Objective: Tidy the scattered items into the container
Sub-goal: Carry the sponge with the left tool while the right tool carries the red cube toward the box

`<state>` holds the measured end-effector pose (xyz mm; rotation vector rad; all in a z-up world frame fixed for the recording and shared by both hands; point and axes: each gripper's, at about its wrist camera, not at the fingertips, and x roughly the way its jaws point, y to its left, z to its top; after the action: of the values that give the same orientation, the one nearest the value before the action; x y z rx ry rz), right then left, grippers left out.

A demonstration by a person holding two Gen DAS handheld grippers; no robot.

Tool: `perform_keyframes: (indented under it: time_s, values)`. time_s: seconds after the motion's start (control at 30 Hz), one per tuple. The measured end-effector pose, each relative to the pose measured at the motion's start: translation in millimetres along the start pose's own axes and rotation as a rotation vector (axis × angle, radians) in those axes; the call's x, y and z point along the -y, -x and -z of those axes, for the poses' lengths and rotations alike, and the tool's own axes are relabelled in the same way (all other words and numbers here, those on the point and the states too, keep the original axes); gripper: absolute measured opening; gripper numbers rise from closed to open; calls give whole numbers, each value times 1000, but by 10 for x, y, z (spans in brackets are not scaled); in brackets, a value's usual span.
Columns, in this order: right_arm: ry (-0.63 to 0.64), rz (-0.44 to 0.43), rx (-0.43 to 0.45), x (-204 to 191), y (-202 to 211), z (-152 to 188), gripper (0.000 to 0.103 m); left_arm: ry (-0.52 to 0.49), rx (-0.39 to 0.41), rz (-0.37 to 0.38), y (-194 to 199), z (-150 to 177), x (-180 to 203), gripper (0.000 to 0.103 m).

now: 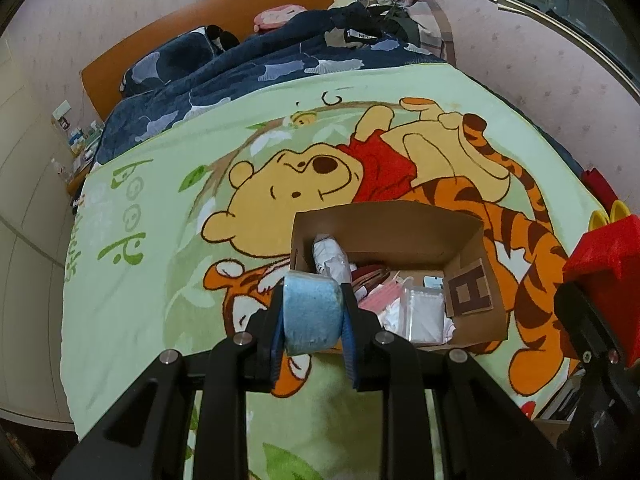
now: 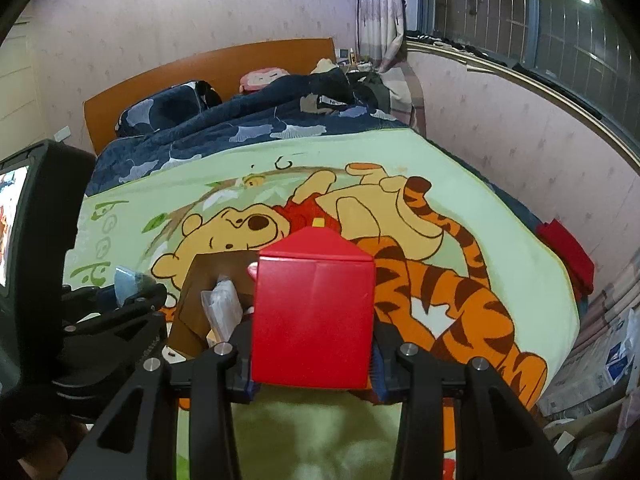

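1. While a green cartoon blanket (image 1: 132, 280) covered the bed, an open cardboard box (image 1: 390, 226) sat on it, already holding a white packet (image 1: 328, 254), a clear plastic case (image 1: 426, 314) and some pink and red items too jumbled to tell apart.
2. Closed on a pale blue sponge (image 1: 312, 316), the left gripper (image 1: 310, 320) held it between its two fingers, just at the box's near left corner.
3. Seen from the right wrist, the right gripper (image 2: 314, 344) clamped a red box (image 2: 314, 320) between its fingers, blocking much of the cardboard box (image 2: 196, 292) behind it.
4. From the left wrist, that red box (image 1: 608, 276) showed at the right edge, beside the cardboard box and apart from it.
5. At the far end of the bed lay a navy patterned quilt (image 1: 240, 76) against an orange headboard (image 1: 168, 36).
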<state>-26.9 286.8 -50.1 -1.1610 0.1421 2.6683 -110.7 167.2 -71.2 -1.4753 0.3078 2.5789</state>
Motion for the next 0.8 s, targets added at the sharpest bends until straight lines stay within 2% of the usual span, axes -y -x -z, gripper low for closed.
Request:
perform_keyframes:
  time_s: [0.8]
  values:
    - [-23,-18,-77,-25,-367,-56,41,0,-63,28,-212,-19,-58,25]
